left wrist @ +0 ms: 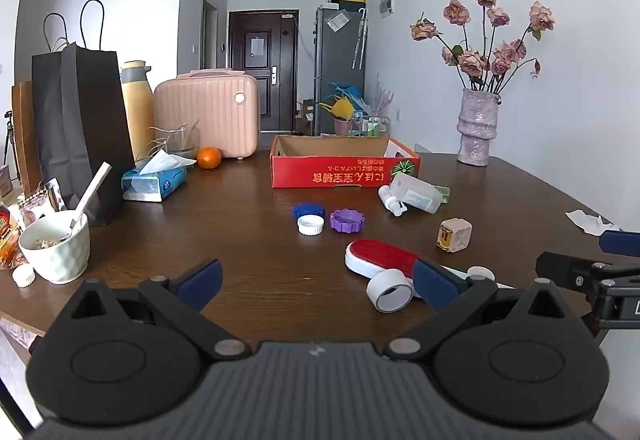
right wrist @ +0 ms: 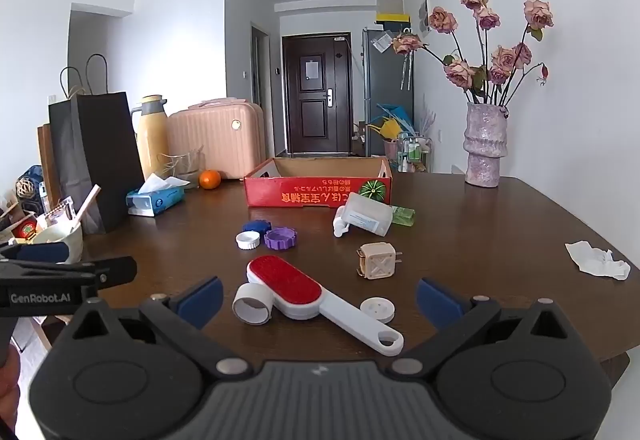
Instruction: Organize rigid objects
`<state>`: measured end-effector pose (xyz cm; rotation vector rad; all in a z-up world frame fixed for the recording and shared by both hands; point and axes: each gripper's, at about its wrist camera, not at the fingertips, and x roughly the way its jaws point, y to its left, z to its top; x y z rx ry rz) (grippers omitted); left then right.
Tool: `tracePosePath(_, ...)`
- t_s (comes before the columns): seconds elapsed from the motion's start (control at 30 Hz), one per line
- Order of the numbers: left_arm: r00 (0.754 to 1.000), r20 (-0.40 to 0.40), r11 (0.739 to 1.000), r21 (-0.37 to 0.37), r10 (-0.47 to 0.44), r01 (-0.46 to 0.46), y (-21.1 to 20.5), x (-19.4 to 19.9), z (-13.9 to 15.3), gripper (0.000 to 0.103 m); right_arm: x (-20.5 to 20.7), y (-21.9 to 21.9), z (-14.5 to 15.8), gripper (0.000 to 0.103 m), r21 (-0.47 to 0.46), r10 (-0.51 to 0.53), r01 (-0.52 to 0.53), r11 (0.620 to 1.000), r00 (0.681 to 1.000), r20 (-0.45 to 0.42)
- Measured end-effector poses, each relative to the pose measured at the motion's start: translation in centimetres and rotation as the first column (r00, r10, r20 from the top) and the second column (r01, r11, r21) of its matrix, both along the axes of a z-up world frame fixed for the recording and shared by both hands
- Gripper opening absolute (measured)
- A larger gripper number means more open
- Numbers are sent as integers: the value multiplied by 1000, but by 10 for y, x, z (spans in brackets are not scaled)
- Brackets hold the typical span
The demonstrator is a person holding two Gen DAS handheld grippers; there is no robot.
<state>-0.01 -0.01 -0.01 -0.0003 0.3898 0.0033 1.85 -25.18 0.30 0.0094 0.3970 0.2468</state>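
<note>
Dark brown wooden worktop carries all. Open red cardboard box at far middle, empty side up. White lint brush with red pad near front, white tape roll touching its head. Beige cube plug, three caps apart. Left tool, right tool: both spread wide, holding nothing.
</note>
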Motion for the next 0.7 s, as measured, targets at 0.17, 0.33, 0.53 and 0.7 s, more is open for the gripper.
tracePosePath(0.17, 1000, 11, 1000, 2, 0, 0, -2, -2, 0, 103, 0, 1, 1, 103, -4, 1, -1, 1000, 1000, 16)
tracePosePath(0.33, 1000, 0, 1000, -5, -2, 2, -5, -2, 0, 103, 3, -1, -1, 103, -8, -10, 10, 1000, 1000, 1)
tracePosePath(0.53, 1000, -23, 1000, -6, -7, 6, -4, 1, 2, 103, 3, -2, 0, 103, -6, -17, 17, 1000, 1000, -18)
tracePosePath(0.7, 999, -41, 1000, -11, -4, 4, -3, 3, 2, 103, 3, -2, 1, 103, -10, -26, 25, 1000, 999, -23)
